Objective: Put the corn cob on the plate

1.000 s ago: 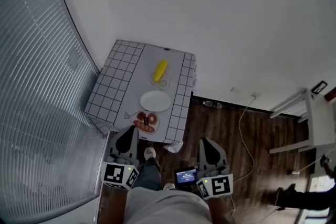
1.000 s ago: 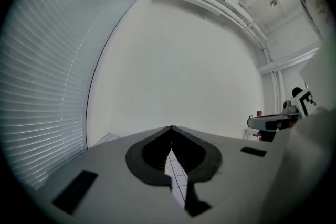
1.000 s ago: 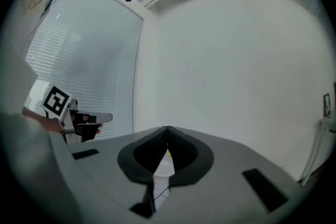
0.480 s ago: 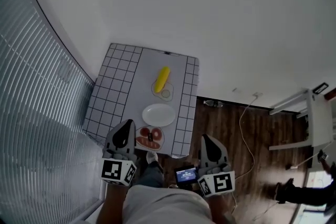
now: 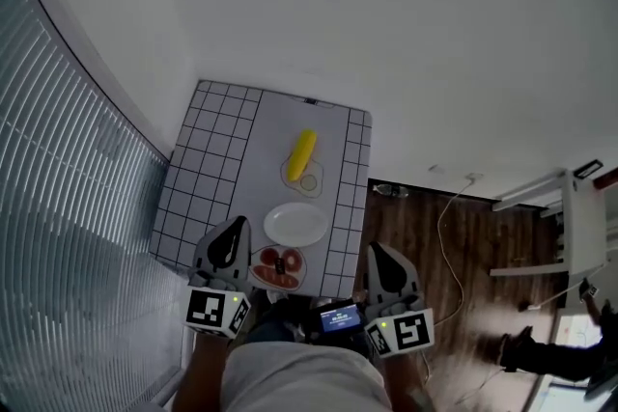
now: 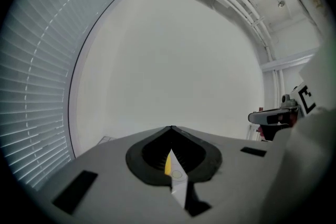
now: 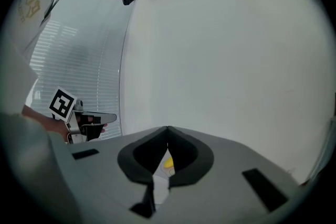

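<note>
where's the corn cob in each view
Head view: corn cob in the middle of the table, beyond the white plate.
Left gripper view: a yellow sliver, low centre.
Right gripper view: a yellow patch, low centre.
Shared landmark: white wall behind the table.

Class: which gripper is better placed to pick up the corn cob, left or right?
Left, narrowly. The left gripper is over the table, with the corn cob ahead; the right gripper hangs over the floor beside the table's edge. Both are shut.
</note>
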A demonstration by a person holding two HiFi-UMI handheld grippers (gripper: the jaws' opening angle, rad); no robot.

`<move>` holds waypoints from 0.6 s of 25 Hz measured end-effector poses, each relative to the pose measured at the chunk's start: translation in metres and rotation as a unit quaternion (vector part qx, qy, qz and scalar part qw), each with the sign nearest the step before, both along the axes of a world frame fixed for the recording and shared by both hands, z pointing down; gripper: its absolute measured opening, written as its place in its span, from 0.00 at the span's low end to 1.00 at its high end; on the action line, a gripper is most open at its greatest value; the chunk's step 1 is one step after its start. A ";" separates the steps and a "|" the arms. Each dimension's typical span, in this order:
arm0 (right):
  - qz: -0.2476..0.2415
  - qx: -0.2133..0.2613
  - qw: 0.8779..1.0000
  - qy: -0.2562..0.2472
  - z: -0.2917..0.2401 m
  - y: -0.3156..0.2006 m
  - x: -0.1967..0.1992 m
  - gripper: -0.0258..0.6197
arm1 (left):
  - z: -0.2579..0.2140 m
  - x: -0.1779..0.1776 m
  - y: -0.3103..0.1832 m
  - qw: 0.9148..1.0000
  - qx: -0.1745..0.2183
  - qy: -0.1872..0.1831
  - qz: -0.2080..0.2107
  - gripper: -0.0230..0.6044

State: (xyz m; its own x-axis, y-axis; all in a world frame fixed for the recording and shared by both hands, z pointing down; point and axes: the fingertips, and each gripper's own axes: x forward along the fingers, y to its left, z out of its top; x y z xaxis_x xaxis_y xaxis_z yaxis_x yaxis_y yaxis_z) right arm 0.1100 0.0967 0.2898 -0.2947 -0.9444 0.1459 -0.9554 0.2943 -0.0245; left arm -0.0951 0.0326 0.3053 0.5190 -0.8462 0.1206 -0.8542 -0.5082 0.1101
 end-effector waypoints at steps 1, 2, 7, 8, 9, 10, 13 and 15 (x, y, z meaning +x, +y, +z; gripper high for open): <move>-0.002 -0.002 1.000 0.004 0.000 -0.006 0.000 0.05 | 0.004 -0.001 -0.005 1.000 -0.005 -0.002 -0.004 0.05; -0.005 -0.003 1.000 0.006 0.000 -0.012 0.001 0.05 | 0.009 0.000 -0.010 1.000 -0.012 -0.004 -0.011 0.05; -0.032 -0.016 0.999 0.030 0.011 -0.039 0.004 0.05 | 0.020 0.015 -0.027 0.999 -0.026 -0.019 -0.021 0.05; -0.041 -0.022 0.998 0.035 0.015 -0.044 0.004 0.05 | 0.022 0.019 -0.030 0.999 -0.026 -0.023 -0.020 0.05; -0.050 -0.029 0.998 0.039 0.019 -0.049 0.004 0.05 | 0.024 0.023 -0.033 0.999 -0.029 -0.027 -0.021 0.05; -0.060 -0.036 0.997 0.044 0.022 -0.055 0.005 0.05 | 0.027 0.026 -0.036 0.999 -0.032 -0.030 -0.023 0.05; -0.079 -0.047 0.994 0.053 0.029 -0.073 0.011 0.05 | 0.039 0.038 -0.045 0.998 -0.040 -0.045 -0.027 0.05; -0.084 -0.052 0.994 0.053 0.035 -0.085 0.016 0.05 | 0.046 0.047 -0.054 0.997 -0.042 -0.057 -0.024 0.05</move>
